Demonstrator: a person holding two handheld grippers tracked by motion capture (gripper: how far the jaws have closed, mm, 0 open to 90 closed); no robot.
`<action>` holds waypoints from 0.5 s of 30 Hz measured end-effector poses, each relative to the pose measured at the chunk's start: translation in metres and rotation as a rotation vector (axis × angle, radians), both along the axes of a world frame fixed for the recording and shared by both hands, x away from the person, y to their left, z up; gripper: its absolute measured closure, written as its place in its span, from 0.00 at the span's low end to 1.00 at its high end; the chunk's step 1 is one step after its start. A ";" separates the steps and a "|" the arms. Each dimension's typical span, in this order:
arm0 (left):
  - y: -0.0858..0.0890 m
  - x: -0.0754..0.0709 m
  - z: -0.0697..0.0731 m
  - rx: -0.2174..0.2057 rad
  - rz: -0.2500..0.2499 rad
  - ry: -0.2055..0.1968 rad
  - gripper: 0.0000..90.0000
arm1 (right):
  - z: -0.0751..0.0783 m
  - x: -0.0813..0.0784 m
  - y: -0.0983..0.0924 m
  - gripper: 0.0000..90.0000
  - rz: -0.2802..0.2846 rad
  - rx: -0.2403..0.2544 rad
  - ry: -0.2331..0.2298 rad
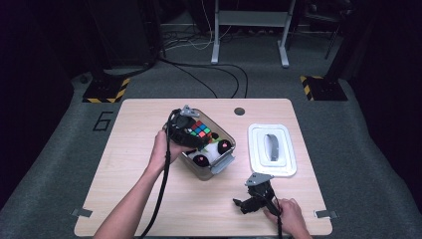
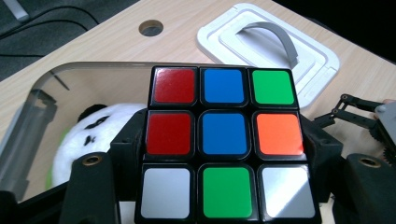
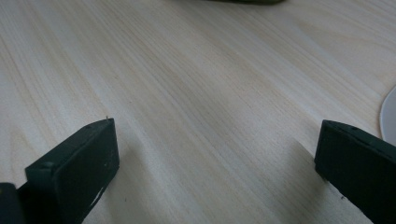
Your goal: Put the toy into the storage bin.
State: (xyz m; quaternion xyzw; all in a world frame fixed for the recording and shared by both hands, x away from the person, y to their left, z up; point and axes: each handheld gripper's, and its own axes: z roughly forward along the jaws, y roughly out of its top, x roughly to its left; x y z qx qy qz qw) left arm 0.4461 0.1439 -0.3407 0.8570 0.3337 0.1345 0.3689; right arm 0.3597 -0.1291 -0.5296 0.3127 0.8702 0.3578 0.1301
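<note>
a: light wooden table [image 1: 139, 189], dark room. left gripper [image 1: 191, 133]?
b: frame centre, clamped on the multicoloured puzzle cube [image 2: 225, 144], over the clear plastic bin [image 1: 219, 167].
a: right gripper [image 1: 247, 203]?
b: lower right, jaws spread, nothing between.

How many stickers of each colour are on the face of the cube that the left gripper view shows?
Face of the cube, held between the jaws of the left gripper above the box:
Red: 2
Blue: 2
Green: 2
White: 2
Orange: 1
Total: 9
</note>
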 end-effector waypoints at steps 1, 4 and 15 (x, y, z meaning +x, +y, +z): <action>0.000 0.000 0.000 0.000 0.000 0.000 0.38 | 0.000 0.000 0.000 0.00 0.000 0.000 0.000; -0.011 0.002 -0.011 0.009 -0.007 0.022 0.38 | 0.000 0.001 0.000 0.00 0.006 -0.001 -0.009; -0.034 0.001 -0.042 0.052 0.003 0.047 0.38 | 0.000 0.001 0.000 0.00 0.006 -0.001 -0.010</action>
